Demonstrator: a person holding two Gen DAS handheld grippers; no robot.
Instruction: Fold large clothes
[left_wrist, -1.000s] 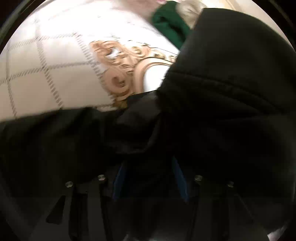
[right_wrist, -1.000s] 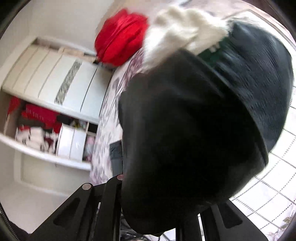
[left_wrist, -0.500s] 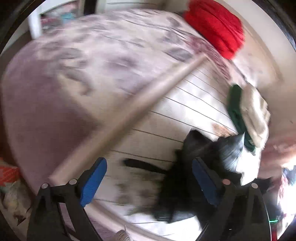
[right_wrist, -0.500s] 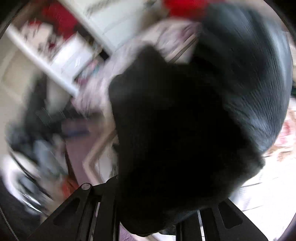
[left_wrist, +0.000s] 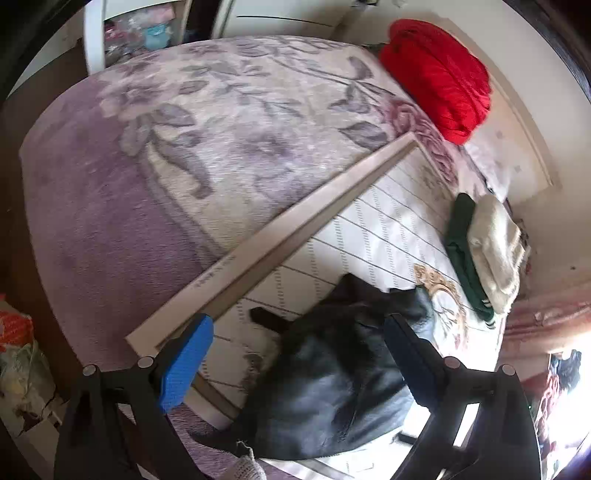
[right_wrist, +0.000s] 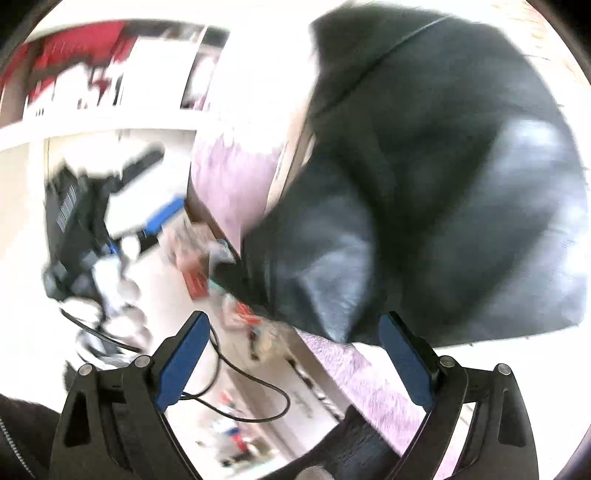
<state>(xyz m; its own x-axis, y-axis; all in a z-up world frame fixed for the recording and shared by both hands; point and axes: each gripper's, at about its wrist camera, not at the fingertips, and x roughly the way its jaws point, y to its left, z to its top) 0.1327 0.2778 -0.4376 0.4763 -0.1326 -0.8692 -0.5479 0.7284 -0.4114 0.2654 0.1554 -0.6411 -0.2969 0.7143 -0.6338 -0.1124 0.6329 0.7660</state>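
A black garment (left_wrist: 332, 380) lies crumpled on the white quilted cover (left_wrist: 384, 229) at the near edge of the bed. My left gripper (left_wrist: 295, 354) is open and empty, held above the garment. In the blurred right wrist view the same black garment (right_wrist: 443, 192) fills the upper right. My right gripper (right_wrist: 291, 354) is open and empty, just below the garment's lower edge.
A long beige board (left_wrist: 280, 240) lies across the bed. A purple floral blanket (left_wrist: 184, 129) covers the far side. A red bundle (left_wrist: 439, 74) sits at the head. Folded green (left_wrist: 460, 251) and cream (left_wrist: 495, 251) clothes lie at the right. Cables and clutter (right_wrist: 236, 387) are on the floor.
Both grippers have let go of the black garment and opened. The garment has dropped onto the bed, and both grippers have pulled back from it.
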